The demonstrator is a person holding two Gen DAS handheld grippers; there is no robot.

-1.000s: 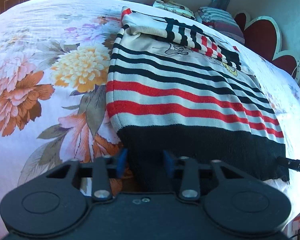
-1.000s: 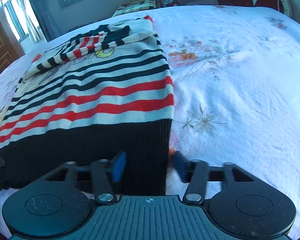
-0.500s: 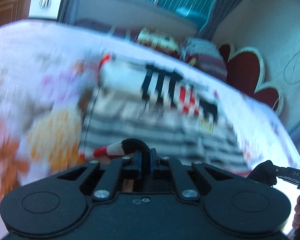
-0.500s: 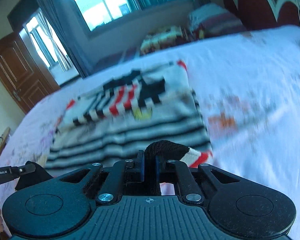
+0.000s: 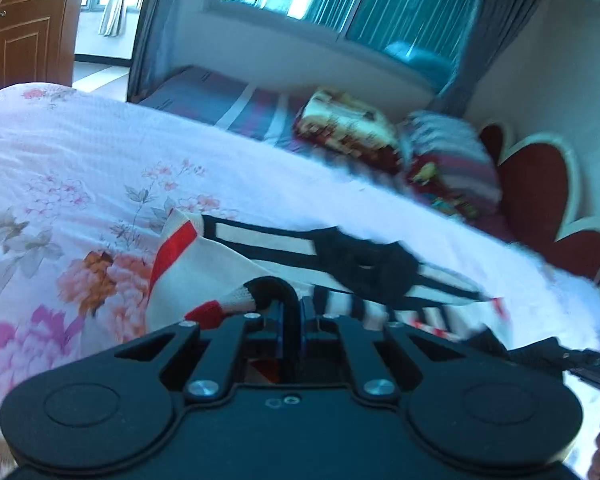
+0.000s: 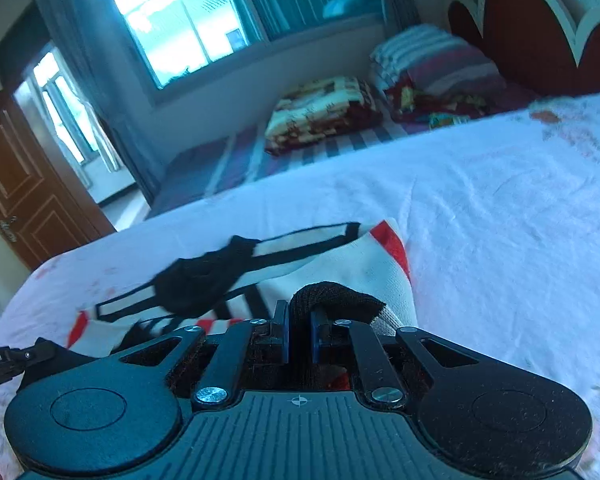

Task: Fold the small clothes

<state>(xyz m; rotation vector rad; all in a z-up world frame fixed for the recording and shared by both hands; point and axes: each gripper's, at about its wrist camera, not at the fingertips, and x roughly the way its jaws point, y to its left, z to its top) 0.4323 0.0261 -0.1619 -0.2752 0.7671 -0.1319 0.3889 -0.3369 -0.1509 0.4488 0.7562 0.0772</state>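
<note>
A small cream sweater (image 5: 228, 256) with black and red stripes lies on the floral bed, also in the right wrist view (image 6: 340, 264). My left gripper (image 5: 298, 312) is shut on the sweater's black hem (image 5: 272, 286) at its left corner. My right gripper (image 6: 299, 320) is shut on the black hem (image 6: 332, 298) at its right corner. Both hold the hem lifted over the upper part of the sweater. The black collar area (image 5: 364, 260) shows just beyond. The other gripper's tip shows at each view's edge (image 5: 580, 364) (image 6: 4, 364).
The bed cover (image 5: 80, 184) is white with pink and orange flowers. Folded blankets (image 6: 324, 112) and striped bedding (image 6: 432, 68) lie on a bench beyond the bed. A red headboard (image 5: 540, 196) stands at right. A wooden door (image 6: 20, 192) and window are behind.
Both grippers shut on the black hem, lifted it and carried it forward over the sweater toward the collar. The striped body is now mostly hidden beneath the grippers.
</note>
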